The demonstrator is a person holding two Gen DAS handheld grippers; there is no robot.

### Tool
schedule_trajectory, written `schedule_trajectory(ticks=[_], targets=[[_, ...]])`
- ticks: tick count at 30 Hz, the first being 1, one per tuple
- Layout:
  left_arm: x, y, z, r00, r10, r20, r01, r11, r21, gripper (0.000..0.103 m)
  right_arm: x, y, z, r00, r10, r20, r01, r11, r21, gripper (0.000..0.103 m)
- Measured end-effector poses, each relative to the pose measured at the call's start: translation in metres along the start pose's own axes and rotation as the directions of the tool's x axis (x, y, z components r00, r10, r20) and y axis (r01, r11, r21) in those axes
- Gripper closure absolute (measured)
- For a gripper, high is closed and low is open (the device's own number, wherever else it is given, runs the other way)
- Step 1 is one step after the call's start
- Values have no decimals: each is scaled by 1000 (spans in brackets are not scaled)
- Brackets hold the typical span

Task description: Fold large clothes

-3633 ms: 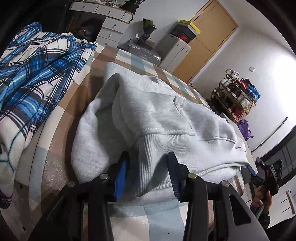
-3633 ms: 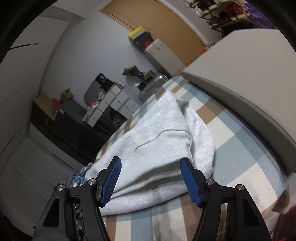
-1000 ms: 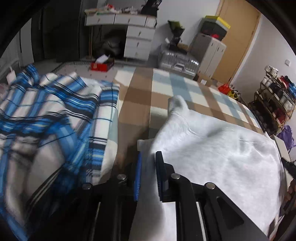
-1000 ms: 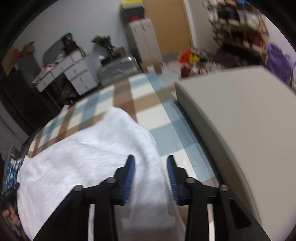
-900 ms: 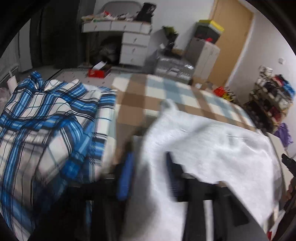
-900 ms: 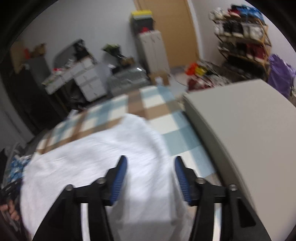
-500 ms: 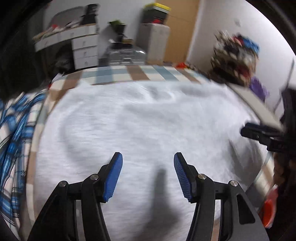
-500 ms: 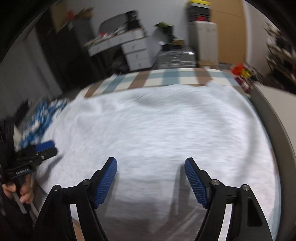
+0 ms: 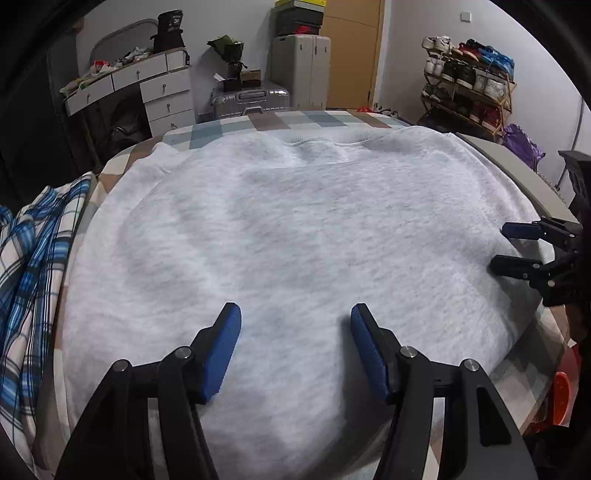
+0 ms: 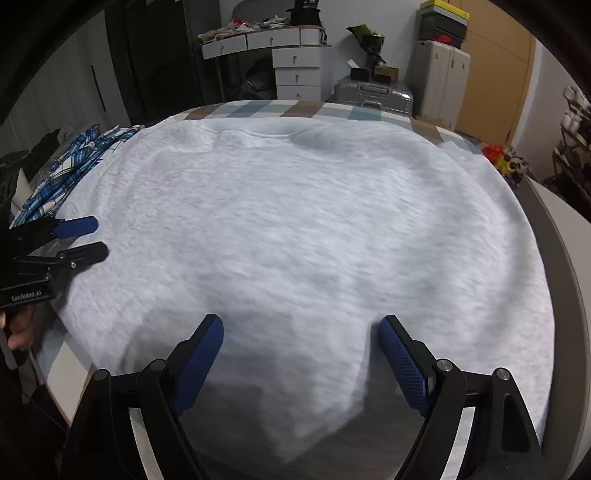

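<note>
Both fisheye views sit low and close over the grey sweatshirt (image 9: 295,229) (image 10: 306,221), looking along their own spread fingers toward the far wall — drawers (image 9: 162,96) (image 10: 295,70), suitcase (image 9: 251,99) (image 10: 373,94). The left view catches the right gripper (image 9: 513,247) at its right edge; the right view catches the left gripper (image 10: 88,238) at its left.

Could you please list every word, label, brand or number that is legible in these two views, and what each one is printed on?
"GenRobot.AI": pale lettering on the body of the black left gripper, seen in the right wrist view.
Marking on the black bag on the white drawer desk: too small to read.
Nothing legible on the light grey sweatshirt.
</note>
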State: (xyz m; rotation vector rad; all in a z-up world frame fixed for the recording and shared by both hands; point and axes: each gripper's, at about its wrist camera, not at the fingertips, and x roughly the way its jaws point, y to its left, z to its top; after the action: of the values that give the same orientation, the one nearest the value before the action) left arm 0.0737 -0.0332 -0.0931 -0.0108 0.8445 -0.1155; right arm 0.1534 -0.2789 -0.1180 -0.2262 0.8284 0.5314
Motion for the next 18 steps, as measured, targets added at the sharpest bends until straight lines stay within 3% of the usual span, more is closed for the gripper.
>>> schedule_trajectory(ticks=[2, 5, 9, 11, 15, 18], targets=[[-5, 4, -4, 1000, -6, 11, 7, 1000, -28, 46, -9, -7, -6, 1000, 8, 9, -8, 1000, 16, 17], [-15, 9, -7, 1000, 26, 16, -24, 996, -92, 46, -20, -12, -6, 997, -76, 17, 75, 997, 36, 17], [-20, 6, 1, 998, 15, 58, -8, 993, -120, 46, -21, -4, 2, 998, -11, 61, 7, 997, 73, 16], [-12, 1, 7, 998, 48, 42, -43, 993, -108, 46, -11, 6, 3, 999, 8, 35, -10, 998, 57, 16], [17, 5, 12, 995, 95, -23, -97, 990, -105, 46, 3, 26, -4, 999, -24, 27, 25, 999, -27, 1], [17, 11, 9, 996, 83, -16, -84, 988, -131, 45, 1, 18, -9, 999, 22, 36, -22, 1000, -5, 1]])
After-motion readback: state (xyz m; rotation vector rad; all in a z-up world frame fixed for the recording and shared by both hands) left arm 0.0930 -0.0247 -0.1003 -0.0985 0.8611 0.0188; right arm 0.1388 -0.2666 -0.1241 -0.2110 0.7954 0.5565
